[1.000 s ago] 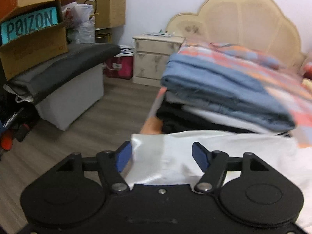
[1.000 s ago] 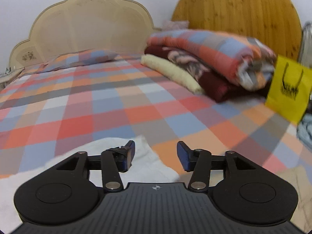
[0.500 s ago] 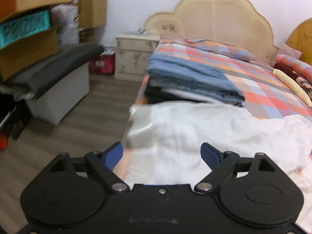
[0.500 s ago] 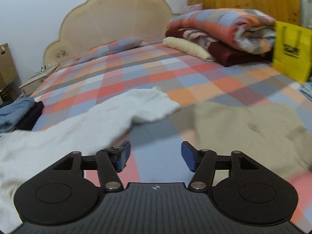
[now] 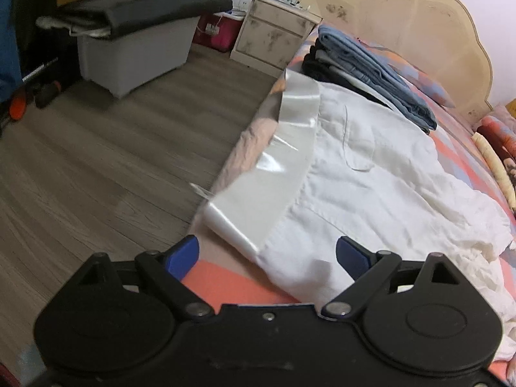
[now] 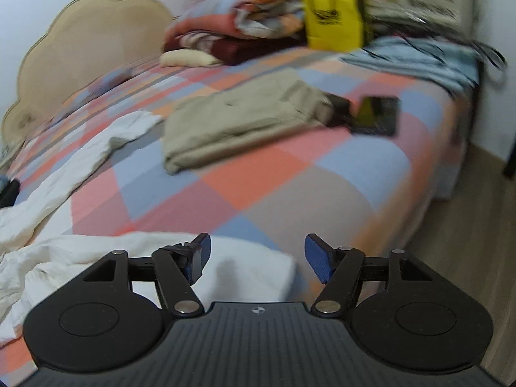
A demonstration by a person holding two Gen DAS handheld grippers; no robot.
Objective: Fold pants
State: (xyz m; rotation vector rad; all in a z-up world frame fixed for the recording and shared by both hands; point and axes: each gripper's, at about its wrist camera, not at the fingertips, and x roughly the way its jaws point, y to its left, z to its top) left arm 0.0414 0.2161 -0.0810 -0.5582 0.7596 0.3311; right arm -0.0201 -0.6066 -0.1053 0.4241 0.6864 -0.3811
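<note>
**White pants spread along the bed edge**

Your left gripper (image 5: 267, 254) is opening, the white pants (image 5: 371, 174) low centre between its pads, unpinched; your right gripper (image 6: 256, 254) is also opening above the pants' end at lower left; a folded khaki garment (image 6: 232, 122) lies mid-frame on the checked bedspread (image 6: 290, 187).

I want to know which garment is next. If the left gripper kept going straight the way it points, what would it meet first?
Probably the white pants spread on the bed: their near edge lies right ahead of the left gripper, whose jaws are opening with nothing gripped. How far off it is cannot be judged.
</note>
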